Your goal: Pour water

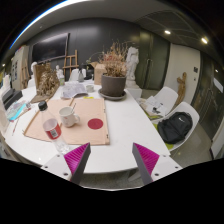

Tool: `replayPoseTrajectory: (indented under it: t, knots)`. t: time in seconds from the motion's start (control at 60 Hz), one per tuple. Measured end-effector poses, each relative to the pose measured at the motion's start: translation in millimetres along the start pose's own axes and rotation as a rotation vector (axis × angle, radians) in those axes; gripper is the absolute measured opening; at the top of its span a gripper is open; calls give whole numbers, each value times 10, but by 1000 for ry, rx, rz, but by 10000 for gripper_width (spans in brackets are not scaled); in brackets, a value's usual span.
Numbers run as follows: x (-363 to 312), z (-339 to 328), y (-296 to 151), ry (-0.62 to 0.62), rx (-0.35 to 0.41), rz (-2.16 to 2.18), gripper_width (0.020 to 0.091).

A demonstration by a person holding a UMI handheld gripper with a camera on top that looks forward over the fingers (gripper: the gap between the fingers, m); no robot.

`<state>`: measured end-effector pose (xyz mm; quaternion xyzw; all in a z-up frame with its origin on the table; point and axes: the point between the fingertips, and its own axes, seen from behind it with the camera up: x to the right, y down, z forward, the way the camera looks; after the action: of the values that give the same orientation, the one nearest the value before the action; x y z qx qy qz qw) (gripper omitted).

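White table (130,125), tan mat (85,108), potted plant (114,80), dark wall behind, jaws spread, empty.

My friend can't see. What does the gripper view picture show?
The open, empty gripper hovers above a white table. Beyond it lie a tan mat holding a red-labelled cup, a white mug and a red coaster. Farther back stands a potted plant, with white chairs beside the table.
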<state>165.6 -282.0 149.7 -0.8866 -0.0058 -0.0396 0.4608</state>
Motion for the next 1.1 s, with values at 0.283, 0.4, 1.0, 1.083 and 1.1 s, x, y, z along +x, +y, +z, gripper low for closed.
replayPoseTrajectory:
  t: [0.283,0.4,1.0,1.083,1.1]
  knots:
    - [-937,-2,277,-77,-7,-68,859]
    - [-1469,92,337,-141,28,-99,855]
    - [-2280,1232,39,-77,227,42,371]
    - [-2219,1224,33,-52,236,23,275]
    - [-2233,1202,40,-49,234,16,270]
